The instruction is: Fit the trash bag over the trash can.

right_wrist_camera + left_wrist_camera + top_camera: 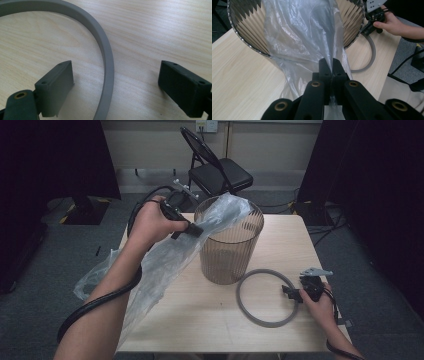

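A clear plastic bag (165,255) stretches from the table's left edge up to the rim of a ribbed, see-through brown bin (229,245) at the table's middle. My left gripper (196,229) is shut on the bag beside the bin's left rim; in the left gripper view the bag (304,37) is pinched at my left gripper (332,65) and drapes into the bin's mouth (247,30). A grey ring (266,297) lies flat to the bin's right. My right gripper (287,293) rests open at the ring's right side, its jaws straddling the ring (106,62), my right gripper (116,82) low over the wood.
The pale wooden table (215,330) has bare room in front of the bin. A black folding chair (220,172) stands behind the table. Cables (325,222) lie on the grey floor at the right. The bag's tail hangs off the table's left edge.
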Tool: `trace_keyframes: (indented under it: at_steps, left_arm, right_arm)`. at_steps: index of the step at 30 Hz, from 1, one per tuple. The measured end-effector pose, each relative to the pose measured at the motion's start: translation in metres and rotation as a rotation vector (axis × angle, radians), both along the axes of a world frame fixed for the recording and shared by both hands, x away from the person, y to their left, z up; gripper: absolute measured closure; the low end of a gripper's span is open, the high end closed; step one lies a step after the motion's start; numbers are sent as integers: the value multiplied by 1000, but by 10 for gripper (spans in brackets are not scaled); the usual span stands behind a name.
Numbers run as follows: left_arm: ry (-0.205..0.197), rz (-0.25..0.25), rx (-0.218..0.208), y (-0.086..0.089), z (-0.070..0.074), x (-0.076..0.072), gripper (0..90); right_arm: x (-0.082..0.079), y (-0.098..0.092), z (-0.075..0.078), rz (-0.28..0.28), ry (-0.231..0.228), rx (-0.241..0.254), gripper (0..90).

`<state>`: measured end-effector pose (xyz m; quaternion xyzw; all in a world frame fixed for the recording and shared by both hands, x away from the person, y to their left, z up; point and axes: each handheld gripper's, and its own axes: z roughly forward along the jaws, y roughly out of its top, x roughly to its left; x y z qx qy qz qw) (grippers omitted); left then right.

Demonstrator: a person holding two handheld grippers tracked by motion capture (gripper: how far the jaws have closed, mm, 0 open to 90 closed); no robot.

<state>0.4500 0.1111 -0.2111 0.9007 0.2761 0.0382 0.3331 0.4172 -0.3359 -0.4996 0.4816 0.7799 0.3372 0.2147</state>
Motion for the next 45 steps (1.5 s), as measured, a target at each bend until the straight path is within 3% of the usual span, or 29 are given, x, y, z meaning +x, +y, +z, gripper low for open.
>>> trace_keyframes:
  at_steps: [6,10,12,15,18,19,21,25,27,30,33,35,37,40,45]
  left_arm:
    - [36,17,4,-9,-14,10,895]
    - [42,40,-19,-15,-18,16,885]
    - [41,70,-65,-15,-19,18,880]
    - [18,106,-113,-15,-19,21,826]
    - [-23,141,-130,-17,-20,23,830]
    - [-20,142,-134,-18,-22,23,841]
    - [-55,150,-115,-23,-25,24,832]
    - [-84,148,-68,-34,-31,26,809]
    - [-79,135,-41,-41,-35,26,816]
    - [-103,133,-35,-47,-43,26,685]
    - [-123,116,-29,-47,-49,25,629]
    - [-158,120,-40,-46,-51,24,523]
    - [-185,131,-55,-43,-48,23,398]
    - [-207,151,-74,-36,-40,19,283]
    - [-248,166,-104,-22,-31,12,222]
  right_arm:
    - [0,0,0,0,0,0,119]
    - [0,0,0,-1,0,1,119]
    - [0,0,0,0,0,3,119]
    - [0,0,0,0,1,3,119]
    - [0,0,0,0,1,4,119]
    - [0,0,0,0,1,3,119]
    - [0,0,0,0,1,3,119]
    - [0,0,0,0,1,3,119]
    - [0,0,0,0,1,3,119]
    - [0,0,0,1,1,3,119]
    - [0,0,0,0,1,4,119]
    - [0,0,0,1,1,3,119]
    - [0,0,0,1,1,4,119]
    - [0,0,0,1,1,3,119]
    - [0,0,0,0,1,3,119]
